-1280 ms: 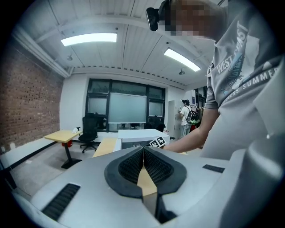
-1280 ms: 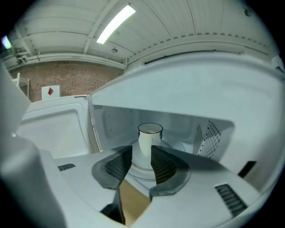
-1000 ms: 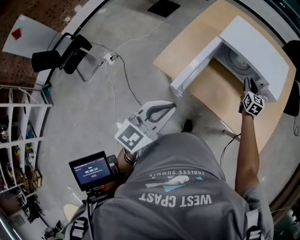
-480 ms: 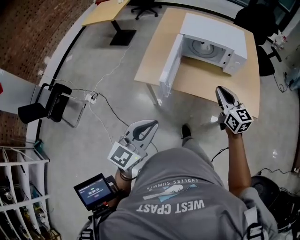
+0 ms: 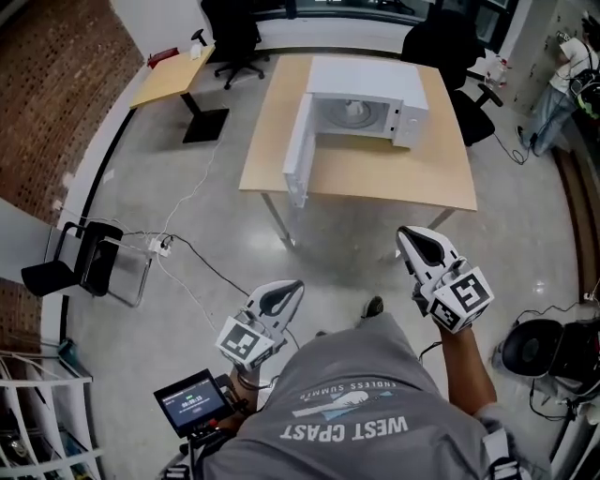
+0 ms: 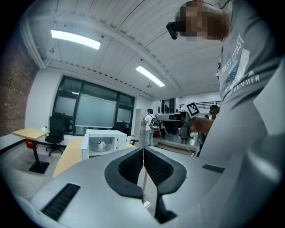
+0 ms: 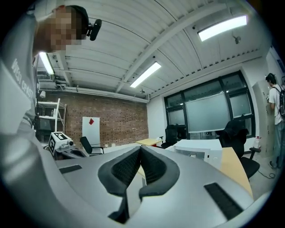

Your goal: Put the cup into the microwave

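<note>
A white microwave [image 5: 367, 94] stands on a wooden table [image 5: 375, 173], its door [image 5: 298, 148] swung open to the left. A small white cup [image 5: 353, 110] sits inside on the turntable; the left gripper view shows the cup [image 6: 101, 144] there too. Both grippers hang over the floor, well short of the table. My left gripper [image 5: 294, 284] is shut and empty. My right gripper [image 5: 405, 232] has just been closing with nothing between its jaws and is now shut. The right gripper view shows the microwave [image 7: 200, 149] far ahead.
Black office chairs [image 5: 234, 28] and a small desk [image 5: 178, 77] stand beyond the table. A folding chair [image 5: 89, 267] and a floor cable [image 5: 202, 267] lie to the left. A person [image 5: 562, 70] stands at far right. A black bin [image 5: 530, 347] is near my right arm.
The person has stepped back from the table, so the microwave is now farther away. The right gripper came away from the microwave mouth toward the body and closed. The left gripper moved back too.
</note>
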A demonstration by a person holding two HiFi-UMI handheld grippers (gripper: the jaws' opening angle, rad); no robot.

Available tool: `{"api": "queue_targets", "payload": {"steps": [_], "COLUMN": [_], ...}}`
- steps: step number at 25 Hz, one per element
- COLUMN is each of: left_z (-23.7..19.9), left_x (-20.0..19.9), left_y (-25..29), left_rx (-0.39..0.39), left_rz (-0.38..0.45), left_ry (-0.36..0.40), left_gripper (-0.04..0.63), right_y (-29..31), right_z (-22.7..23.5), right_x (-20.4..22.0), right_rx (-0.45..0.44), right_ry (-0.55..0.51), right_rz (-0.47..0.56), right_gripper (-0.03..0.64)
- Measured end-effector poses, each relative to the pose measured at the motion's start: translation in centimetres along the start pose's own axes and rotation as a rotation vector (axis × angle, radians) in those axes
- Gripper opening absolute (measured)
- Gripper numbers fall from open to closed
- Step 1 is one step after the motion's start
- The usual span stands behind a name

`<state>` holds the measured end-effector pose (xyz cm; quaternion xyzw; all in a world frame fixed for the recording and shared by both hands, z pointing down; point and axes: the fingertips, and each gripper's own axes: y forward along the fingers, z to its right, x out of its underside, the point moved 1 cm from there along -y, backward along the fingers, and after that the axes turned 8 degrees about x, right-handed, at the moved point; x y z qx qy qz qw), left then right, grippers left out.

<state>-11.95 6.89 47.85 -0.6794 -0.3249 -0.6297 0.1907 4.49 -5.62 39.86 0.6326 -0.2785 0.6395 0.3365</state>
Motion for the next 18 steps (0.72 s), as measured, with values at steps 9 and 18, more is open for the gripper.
{"api": "queue_targets", "payload": {"steps": [9,18], "left_z": [3.3,20.6], "left_x": [-3.3,-0.9], "left_y": [5.5,10.0], "left_rx": [0.149,0.274], "left_rz": [0.023,-0.007], "left_ry": [0.082,0.120], "left_gripper": [0.021,0.021], "right_y": [-8.1,-27.2], "right_z": [-1.1,-1.4], "right_x": [-4.6,-2.3], "right_rx": [0.088,0.168], "right_ry": [-0.064,-0.032], "right_rz": [0.055,0.029], "right_gripper": [0.020,0.020]}}
